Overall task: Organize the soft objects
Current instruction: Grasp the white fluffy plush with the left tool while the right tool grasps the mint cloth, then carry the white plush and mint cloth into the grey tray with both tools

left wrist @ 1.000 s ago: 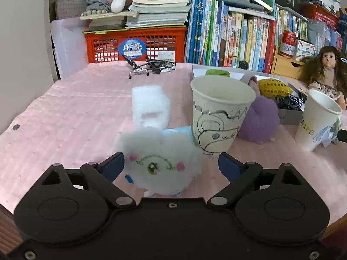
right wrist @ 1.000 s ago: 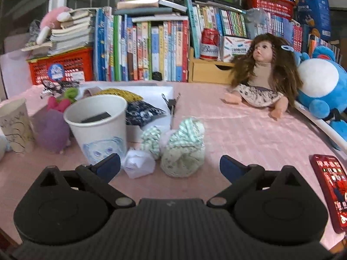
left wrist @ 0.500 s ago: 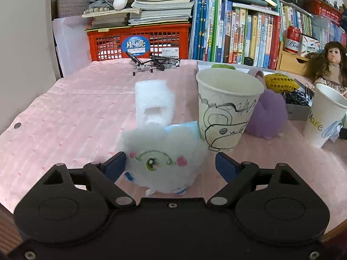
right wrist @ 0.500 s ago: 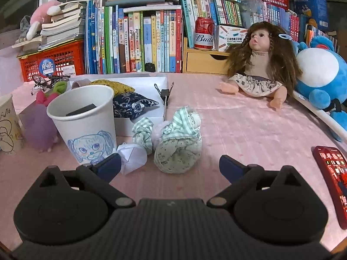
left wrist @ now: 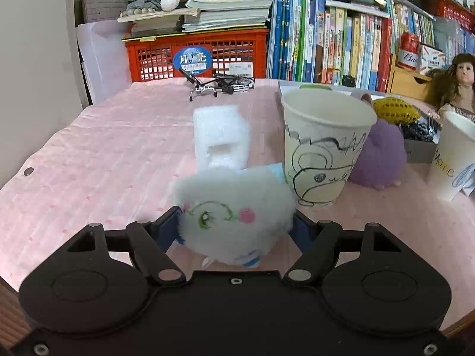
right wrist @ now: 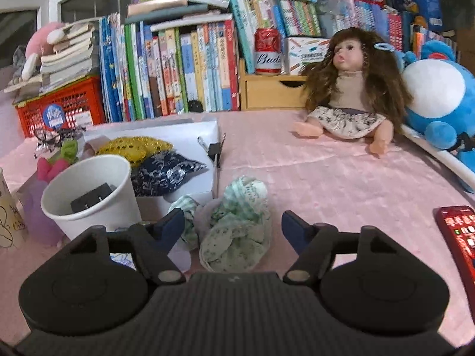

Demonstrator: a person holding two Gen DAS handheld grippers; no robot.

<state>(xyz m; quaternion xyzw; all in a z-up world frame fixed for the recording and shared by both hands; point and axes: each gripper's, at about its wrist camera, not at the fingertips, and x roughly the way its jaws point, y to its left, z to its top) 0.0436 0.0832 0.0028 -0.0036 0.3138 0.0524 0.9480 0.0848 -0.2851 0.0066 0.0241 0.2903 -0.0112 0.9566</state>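
Only the left view shows the left gripper [left wrist: 236, 225] closed on the fluffy white plush [left wrist: 234, 216]. The right gripper [right wrist: 233, 227] stands open around the crumpled green cloth bundle [right wrist: 237, 228].

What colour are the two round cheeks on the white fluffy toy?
Pink. The white fluffy toy shows best in the left wrist view, between the left hand-held gripper fingers.

Both my views are evenly lit from overhead, with soft, short shadows under the cups [left wrist: 323, 148]. The fisheye bends the books [right wrist: 178, 68] and darkens the corners. My left view is brighter and slightly washes out the white plush [left wrist: 234, 216]. My right view is dimmer, with glare on the phone [right wrist: 460, 231].
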